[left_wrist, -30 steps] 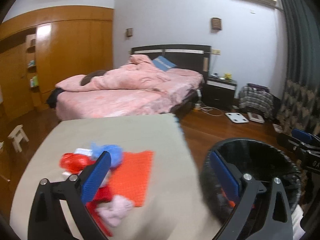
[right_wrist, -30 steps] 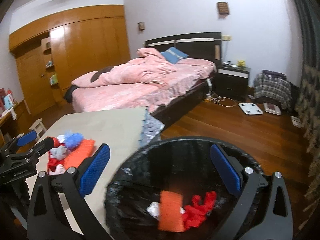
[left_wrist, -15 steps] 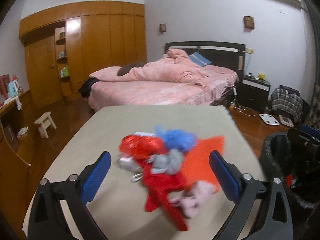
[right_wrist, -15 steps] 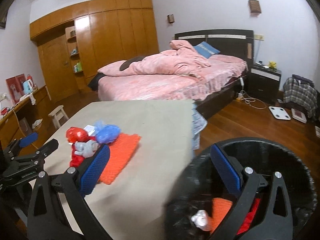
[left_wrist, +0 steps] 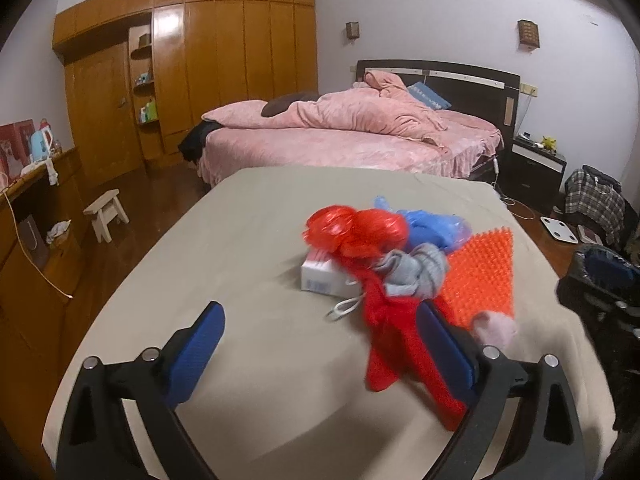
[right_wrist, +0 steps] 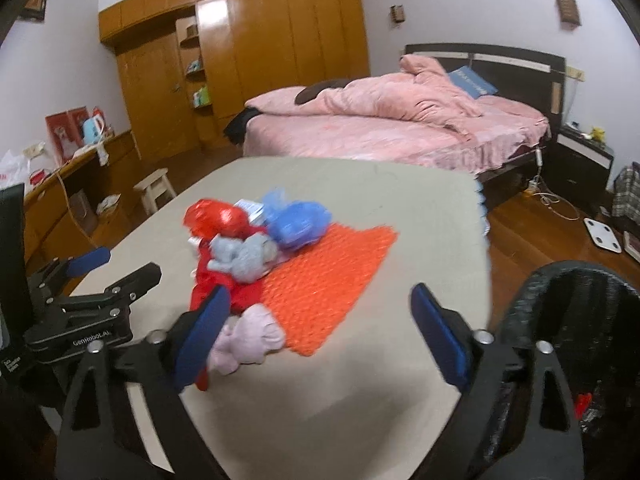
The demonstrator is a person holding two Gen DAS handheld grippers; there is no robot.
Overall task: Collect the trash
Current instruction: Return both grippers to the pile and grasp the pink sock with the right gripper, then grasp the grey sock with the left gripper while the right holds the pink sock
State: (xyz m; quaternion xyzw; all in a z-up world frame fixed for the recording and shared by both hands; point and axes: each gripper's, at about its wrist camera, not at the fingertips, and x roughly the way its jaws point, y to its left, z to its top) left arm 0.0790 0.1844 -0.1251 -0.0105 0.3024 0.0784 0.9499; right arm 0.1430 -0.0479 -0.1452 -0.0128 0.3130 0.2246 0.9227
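A pile of trash lies on the beige table (left_wrist: 240,248): a red plastic bag (left_wrist: 356,228), a blue bag (left_wrist: 432,228), a grey sock (left_wrist: 416,272), a white box (left_wrist: 324,276), a red cloth (left_wrist: 392,340), an orange spiky mat (left_wrist: 480,276) and a pink sock (left_wrist: 496,328). My left gripper (left_wrist: 320,344) is open, low over the table just before the pile, its right finger in front of the red cloth. My right gripper (right_wrist: 320,320) hovers over the orange mat (right_wrist: 332,272), its jaws closing with nothing pressed between them. The pink sock (right_wrist: 248,336) lies by its left finger.
A black lined bin (right_wrist: 580,320) stands off the table's right edge with red scraps inside. In the right wrist view my left gripper (right_wrist: 116,268) is at the left. Beyond the table are a pink bed (left_wrist: 340,140), a small stool (left_wrist: 106,212) and wooden wardrobes (left_wrist: 224,60).
Both grippers swung left from over the bin to the table and came down toward the pile. The right gripper's jaws stand a little narrower than before.
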